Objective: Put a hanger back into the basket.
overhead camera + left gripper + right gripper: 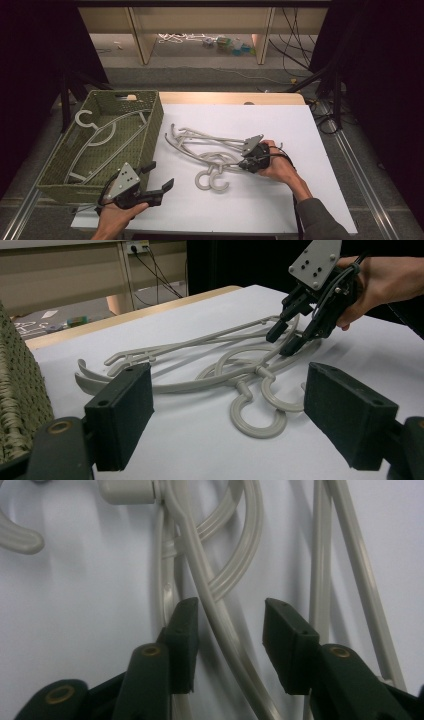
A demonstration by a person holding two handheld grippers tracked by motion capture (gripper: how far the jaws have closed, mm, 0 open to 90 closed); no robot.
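Right gripper [227, 630] straddles a hanger arm [220, 615], pads not yet touching.

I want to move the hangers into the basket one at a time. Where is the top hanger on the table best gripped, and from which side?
Grip the top hanger on its thin shoulder bar, near the hook end, probably coming down from above. It lies flat on the table, so only the narrow bar fits between jaws. The right gripper already straddles that bar, jaws open. The looped hooks overlap, so they are poorer holds.
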